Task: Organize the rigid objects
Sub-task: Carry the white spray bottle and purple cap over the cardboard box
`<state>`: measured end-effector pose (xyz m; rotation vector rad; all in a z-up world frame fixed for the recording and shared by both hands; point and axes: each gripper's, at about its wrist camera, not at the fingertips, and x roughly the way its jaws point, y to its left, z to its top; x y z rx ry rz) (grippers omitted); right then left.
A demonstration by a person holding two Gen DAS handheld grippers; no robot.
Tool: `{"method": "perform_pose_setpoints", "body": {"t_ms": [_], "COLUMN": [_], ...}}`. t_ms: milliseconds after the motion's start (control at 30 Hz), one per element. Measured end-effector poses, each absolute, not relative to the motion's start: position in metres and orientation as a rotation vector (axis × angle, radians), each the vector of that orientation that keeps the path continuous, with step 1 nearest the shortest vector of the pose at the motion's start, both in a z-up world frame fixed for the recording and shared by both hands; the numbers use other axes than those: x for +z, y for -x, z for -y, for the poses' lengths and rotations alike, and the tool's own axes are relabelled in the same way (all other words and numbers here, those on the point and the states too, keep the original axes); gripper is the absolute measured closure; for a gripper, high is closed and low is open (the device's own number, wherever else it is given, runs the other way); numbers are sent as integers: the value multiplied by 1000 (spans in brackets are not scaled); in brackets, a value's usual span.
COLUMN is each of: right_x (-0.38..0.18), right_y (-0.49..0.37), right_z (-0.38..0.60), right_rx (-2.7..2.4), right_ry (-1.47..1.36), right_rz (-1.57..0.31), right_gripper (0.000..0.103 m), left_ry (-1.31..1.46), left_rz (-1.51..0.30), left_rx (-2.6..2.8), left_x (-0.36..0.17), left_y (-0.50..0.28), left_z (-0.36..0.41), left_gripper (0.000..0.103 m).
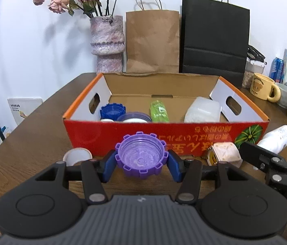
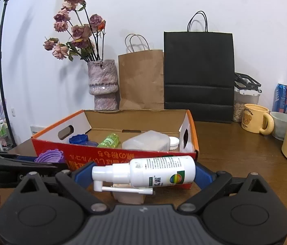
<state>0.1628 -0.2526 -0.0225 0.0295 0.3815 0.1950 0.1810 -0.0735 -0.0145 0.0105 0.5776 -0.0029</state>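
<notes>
Purple cap [image 1: 142, 155], on my left wrist view, sits clenched between my left gripper [image 1: 141, 166] fingers, just before the red cardboard box [image 1: 163, 136]. On my right wrist view, my right gripper [image 2: 143, 175] grasps the white spray bottle [image 2: 153, 172] sideways, near the box's front wall.

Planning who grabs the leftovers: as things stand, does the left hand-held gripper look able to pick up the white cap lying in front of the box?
Probably not yet. The left hand-held gripper is shut on the purple lid; the white cap lies uncovered on the table.
</notes>
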Motion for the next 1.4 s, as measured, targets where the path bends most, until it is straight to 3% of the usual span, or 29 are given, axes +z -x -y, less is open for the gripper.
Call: {"method": "perform_pose_setpoints", "body": {"t_ms": [1400], "right_x": [23], "right_y": [-241], "right_z": [216], "right_rx": [187], "right_ry": [-56], "right_rz": [-301], "right_gripper": [5], "left_ry": [48], "left_rz": [-474], "left_rx": [59], "left_x": [33], "left_y": [-258], "left_z": [53], "left_gripper": [48]}}
